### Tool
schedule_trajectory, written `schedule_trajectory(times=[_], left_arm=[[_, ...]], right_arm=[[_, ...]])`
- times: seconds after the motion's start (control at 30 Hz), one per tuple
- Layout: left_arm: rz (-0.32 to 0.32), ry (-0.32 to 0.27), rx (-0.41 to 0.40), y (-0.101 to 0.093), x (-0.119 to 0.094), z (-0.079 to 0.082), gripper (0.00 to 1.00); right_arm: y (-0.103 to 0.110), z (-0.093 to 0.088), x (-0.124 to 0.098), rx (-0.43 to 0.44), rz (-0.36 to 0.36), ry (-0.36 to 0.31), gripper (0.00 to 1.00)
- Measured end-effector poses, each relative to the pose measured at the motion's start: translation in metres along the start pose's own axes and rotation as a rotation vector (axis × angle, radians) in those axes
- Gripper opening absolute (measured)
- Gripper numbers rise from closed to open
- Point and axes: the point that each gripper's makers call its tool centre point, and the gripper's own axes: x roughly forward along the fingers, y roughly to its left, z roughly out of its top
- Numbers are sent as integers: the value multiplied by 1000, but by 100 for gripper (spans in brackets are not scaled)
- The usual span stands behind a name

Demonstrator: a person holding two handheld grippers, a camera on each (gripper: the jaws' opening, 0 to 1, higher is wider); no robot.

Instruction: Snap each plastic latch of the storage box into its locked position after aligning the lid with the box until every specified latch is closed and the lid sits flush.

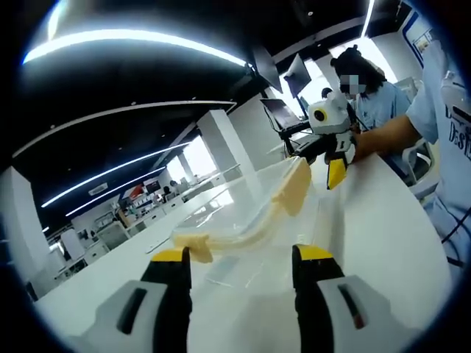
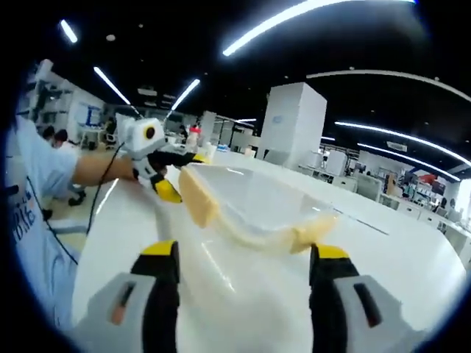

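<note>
White tabletop (image 1: 383, 243) is seen under a dark ceiling crossed by long strip lights, with rows of office desks set far behind. From the left side of the left gripper view, the left gripper (image 1: 241, 259) is met first, its two yellow-tipped jaws held apart with nothing between them, aimed at the near end of the storage box (image 1: 254, 220). One clear box is counted, lying on the table between the two grippers, with its transparent lid (image 1: 243, 209) resting on top; whether the lid sits flush cannot be told. Two cream latches are counted: a near latch (image 1: 193, 246) just ahead of the left jaws and a far latch (image 1: 298, 185) at the other end, beside which the other gripper is seen, held by a person's hand. In the right gripper view, the same far end is shown as a cream latch (image 2: 199, 195) toward the left and a second latch (image 2: 313, 234) toward the right, with the right gripper (image 2: 243, 263) standing open and empty just short of them. Both latches appear swung outward, so neither is judged locked. Trouble could be caused by pressing one end while the lid is misaligned: the light box could be slid or tipped on the smooth top, or a latch could be pushed past its catch and left half seated
</note>
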Motion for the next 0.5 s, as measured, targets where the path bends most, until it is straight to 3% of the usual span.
schedule_trajectory(times=[0.17, 0.3, 0.5], left_arm=[[0, 1, 1, 1, 0, 0, 55], [-1, 1, 1, 1, 1, 0, 55], [-1, 1, 2, 3, 1, 0, 55]], right_arm=[[-4, 9, -4, 158, 34, -61, 71], [-6, 12, -2, 190, 28, -72, 70], [-12, 13, -2, 234, 1, -82, 62]])
